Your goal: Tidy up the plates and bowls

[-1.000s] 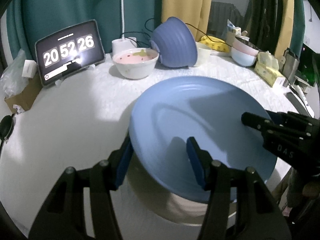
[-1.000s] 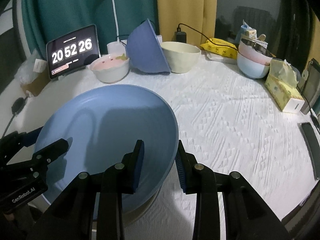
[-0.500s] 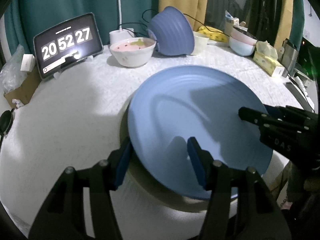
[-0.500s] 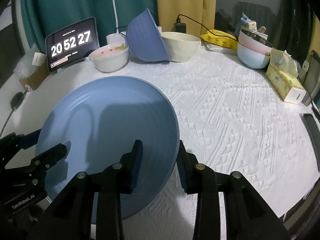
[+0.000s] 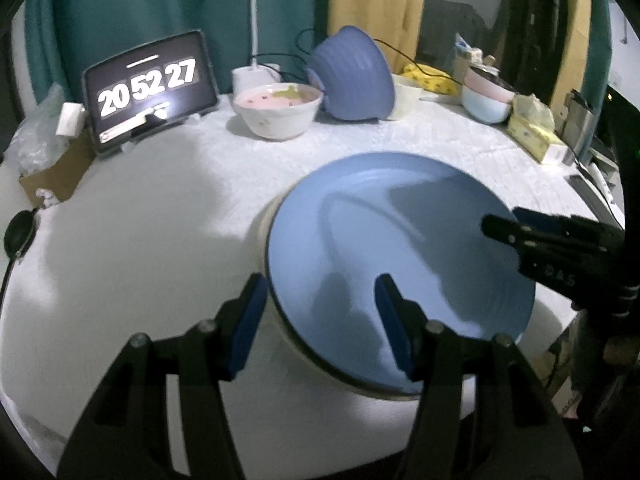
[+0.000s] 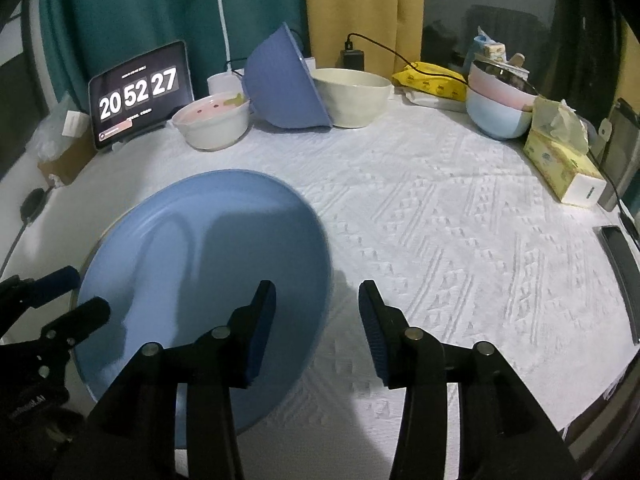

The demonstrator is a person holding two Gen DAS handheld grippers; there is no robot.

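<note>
A light blue plate (image 5: 400, 248) (image 6: 208, 264) lies near the table's front edge on a cream plate (image 5: 261, 240), of which only the rim shows. My left gripper (image 5: 320, 312) (image 6: 76, 296) straddles the blue plate's left rim with wide jaws: one finger is outside the rim, the other over the plate, and neither pad presses. On the opposite side, my right gripper (image 6: 316, 320) (image 5: 516, 228) is opening. The rim sits between its fingers with gaps on both sides.
At the back stand a white bowl with a pink inside (image 6: 214, 124), a tilted purple-blue bowl (image 6: 280, 84), a cream bowl (image 6: 352, 96) and stacked pink and pale blue bowls (image 6: 498, 108). A tablet clock (image 6: 138, 92), a tissue box (image 6: 560, 168) and a phone (image 6: 618, 280) line the edges.
The blue plate has sunk from a raised tilt onto the cream plate. The right gripper's jaws have spread away from the rim. The left gripper's jaws look unchanged.
</note>
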